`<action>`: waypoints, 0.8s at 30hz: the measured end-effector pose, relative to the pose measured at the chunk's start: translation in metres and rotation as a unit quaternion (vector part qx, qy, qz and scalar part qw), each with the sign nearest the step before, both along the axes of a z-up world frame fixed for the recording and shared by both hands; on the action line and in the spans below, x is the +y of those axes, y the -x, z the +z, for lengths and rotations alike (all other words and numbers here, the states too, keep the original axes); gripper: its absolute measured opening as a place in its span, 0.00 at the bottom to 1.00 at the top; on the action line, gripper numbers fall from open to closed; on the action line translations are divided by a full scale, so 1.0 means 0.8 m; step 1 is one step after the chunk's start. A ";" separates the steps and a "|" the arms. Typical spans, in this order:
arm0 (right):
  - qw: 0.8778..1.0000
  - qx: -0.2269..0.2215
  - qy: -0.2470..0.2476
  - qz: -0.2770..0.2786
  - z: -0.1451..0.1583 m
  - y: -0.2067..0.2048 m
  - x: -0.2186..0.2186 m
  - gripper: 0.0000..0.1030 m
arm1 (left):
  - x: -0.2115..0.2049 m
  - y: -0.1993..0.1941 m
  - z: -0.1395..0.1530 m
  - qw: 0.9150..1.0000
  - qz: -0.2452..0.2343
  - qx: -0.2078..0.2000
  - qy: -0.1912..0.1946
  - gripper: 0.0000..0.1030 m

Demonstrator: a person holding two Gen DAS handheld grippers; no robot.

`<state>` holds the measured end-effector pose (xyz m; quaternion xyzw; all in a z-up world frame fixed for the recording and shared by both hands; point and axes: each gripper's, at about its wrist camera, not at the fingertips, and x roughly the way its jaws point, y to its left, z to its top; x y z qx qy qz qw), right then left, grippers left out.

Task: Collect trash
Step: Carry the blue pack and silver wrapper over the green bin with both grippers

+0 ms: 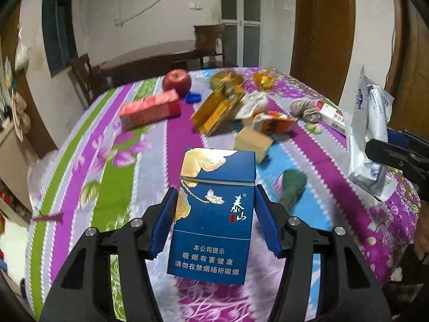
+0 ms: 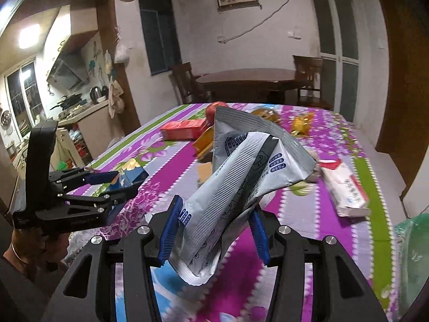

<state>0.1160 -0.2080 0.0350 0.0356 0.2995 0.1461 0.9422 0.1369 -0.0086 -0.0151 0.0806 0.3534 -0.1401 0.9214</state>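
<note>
The left tongs point(image 1: 215, 222) are gripping a blue cigarette pack point(image 1: 213, 212) by its two narrow sides, blue pads pressing in from left and right. The pack is standing upright in the grip, its long axis running away from the camera and upward, lid end pointing toward the far side of the surface point(image 1: 150, 161), printed face turned to the lens. It is hanging above the striped floral cloth, clear of it.

The right tongs point(image 2: 214, 230) are clamping a crumpled silver foil packet point(image 2: 241, 171) near its lower end; the packet's long axis is leaning up and to the right, its wide torn end flaring well above the pads.

Lying on the cloth beyond are a red carton point(image 1: 150, 110), a red apple point(image 1: 177, 81), a blue bottle cap point(image 1: 193, 97), an open gold box point(image 1: 217, 111) (blurred), an orange-and-white box point(image 1: 273, 124) and a white-and-red box point(image 2: 346, 187), the last nearest the right edge.
</note>
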 end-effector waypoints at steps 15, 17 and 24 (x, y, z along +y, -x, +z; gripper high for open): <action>0.994 -0.020 0.042 -0.094 0.048 0.044 -0.124 0.49 | -0.132 -0.008 0.057 0.995 -0.076 -0.055 -0.028 0.54; 0.992 -0.022 0.047 -0.112 0.051 0.052 -0.144 0.50 | -0.146 -0.009 0.059 0.994 -0.085 -0.058 -0.030 0.54; 0.986 -0.017 0.056 -0.156 0.058 0.075 -0.193 0.50 | -0.201 -0.008 0.060 0.990 -0.118 -0.064 -0.046 0.54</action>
